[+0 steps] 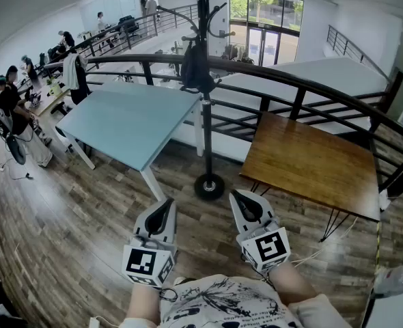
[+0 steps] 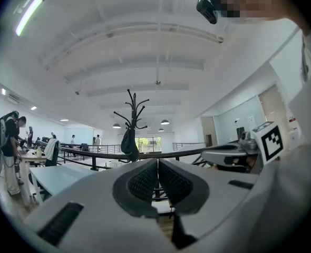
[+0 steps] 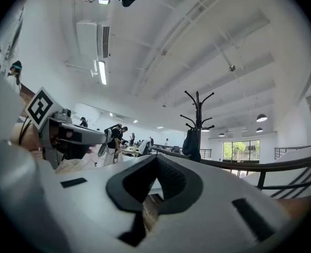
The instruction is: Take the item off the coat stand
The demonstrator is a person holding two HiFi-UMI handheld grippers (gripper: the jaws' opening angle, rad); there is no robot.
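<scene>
The dark item (image 1: pixel 196 68) hangs from a hook partway up the black coat stand (image 1: pixel 206 125), resting against the pole above its round base (image 1: pixel 209 186) on the plank floor (image 1: pixel 72 217). In both gripper views it shows as a dark, limp shape high on the pole, below the hooked arms. The left hand-held gripper (image 1: pixel 164 209) and the right hand-held gripper (image 1: pixel 242 200) are held low and close to the person's body, pointing toward the base, well apart from the item; each has its jaws pressed together with nothing between them. A light blue surface (image 1: pixel 126 121) stands to the left of the pole, its near corner just beside it, and a wooden surface (image 1: pixel 311 159) stands to the right, so the stand sits in the gap between the two. A black railing (image 1: pixel 304 87) curves across directly behind the pole at about the item's height. Far left, people (image 1: pixel 10 101) sit at desks, with a white garment (image 1: pixel 70 70) draped nearby.
</scene>
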